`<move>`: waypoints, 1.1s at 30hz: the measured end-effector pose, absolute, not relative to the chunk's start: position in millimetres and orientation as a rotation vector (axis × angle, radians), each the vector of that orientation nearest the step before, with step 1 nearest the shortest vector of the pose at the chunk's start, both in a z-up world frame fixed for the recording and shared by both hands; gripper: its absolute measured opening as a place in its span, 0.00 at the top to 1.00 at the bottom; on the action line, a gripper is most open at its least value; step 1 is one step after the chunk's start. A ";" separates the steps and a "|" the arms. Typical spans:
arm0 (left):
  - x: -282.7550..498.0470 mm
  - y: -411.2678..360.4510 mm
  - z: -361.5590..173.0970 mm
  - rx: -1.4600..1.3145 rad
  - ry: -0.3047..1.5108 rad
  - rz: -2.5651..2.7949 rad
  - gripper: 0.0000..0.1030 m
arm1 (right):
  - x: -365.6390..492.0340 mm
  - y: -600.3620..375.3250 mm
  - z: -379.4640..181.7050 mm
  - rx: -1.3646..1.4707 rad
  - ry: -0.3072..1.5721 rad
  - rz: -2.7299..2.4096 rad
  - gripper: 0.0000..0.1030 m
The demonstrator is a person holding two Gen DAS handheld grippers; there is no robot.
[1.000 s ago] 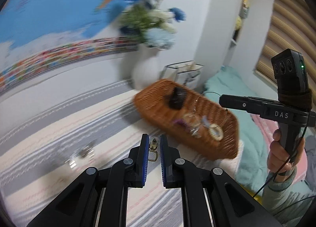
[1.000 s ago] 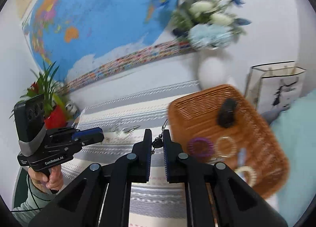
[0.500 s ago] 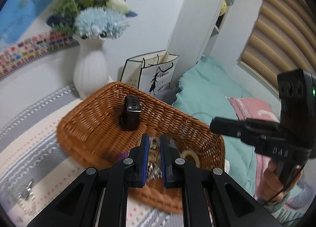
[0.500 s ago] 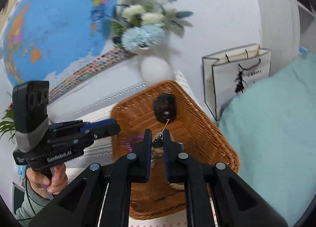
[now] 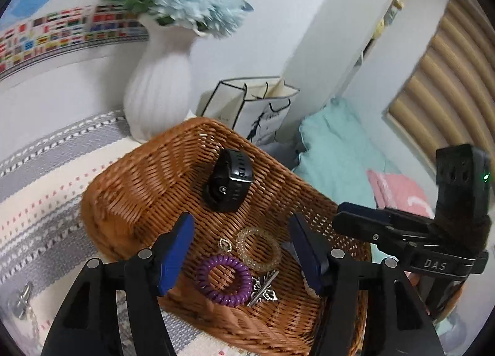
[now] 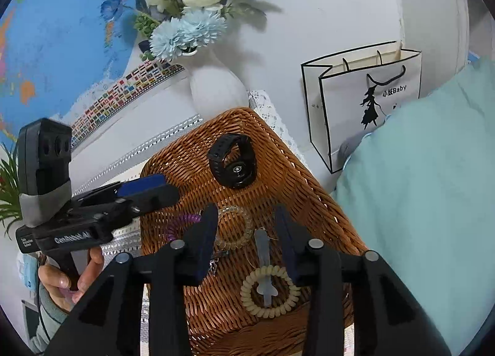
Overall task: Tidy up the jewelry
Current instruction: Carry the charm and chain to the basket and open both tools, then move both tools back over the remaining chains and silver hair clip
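Observation:
A brown wicker basket (image 5: 145, 176) (image 6: 312, 189) holds a black watch (image 5: 229, 184) (image 6: 232, 160), a purple coil hair tie (image 5: 223, 279) (image 6: 182, 223), a clear coil tie (image 5: 258, 248) (image 6: 232, 227), a small gold earring (image 5: 225, 244), a silver chain piece (image 5: 263, 289), a cream coil tie (image 6: 269, 291) and a pale hair clip (image 6: 263, 260). My left gripper (image 5: 241, 249) is open and empty above the basket. My right gripper (image 6: 246, 233) is open and empty above it too.
A white vase (image 5: 157, 83) (image 6: 216, 83) of flowers stands behind the basket on the striped cloth (image 5: 37, 189). A silver item (image 5: 20, 303) lies on the cloth at left. A white paper bag (image 6: 365, 99) and teal bedding (image 6: 417, 186) are to the right.
Both grippers moved right over the basket and opened. The earring from the left gripper and the dark pendant piece from the right gripper are no longer between the fingers.

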State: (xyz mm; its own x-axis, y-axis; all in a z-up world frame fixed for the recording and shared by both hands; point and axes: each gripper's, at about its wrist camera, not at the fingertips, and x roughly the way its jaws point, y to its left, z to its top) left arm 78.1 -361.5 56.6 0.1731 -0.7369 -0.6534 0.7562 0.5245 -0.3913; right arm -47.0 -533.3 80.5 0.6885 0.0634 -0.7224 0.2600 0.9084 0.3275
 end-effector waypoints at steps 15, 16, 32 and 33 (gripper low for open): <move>49.3 -242.6 97.4 0.048 0.774 -0.966 0.37 | -51.6 -459.9 108.4 0.307 0.808 -0.027 0.59; 48.6 -226.3 100.2 0.042 0.763 -0.939 0.37 | -50.5 -451.8 109.5 0.294 0.810 -0.012 0.59; 62.6 -62.7 79.1 -0.006 0.723 -0.612 0.37 | -8.0 -316.7 96.3 0.069 0.871 0.139 0.59; 64.1 -59.1 75.6 -0.007 0.729 -0.608 0.37 | -4.2 -311.1 94.6 0.069 0.879 0.151 0.59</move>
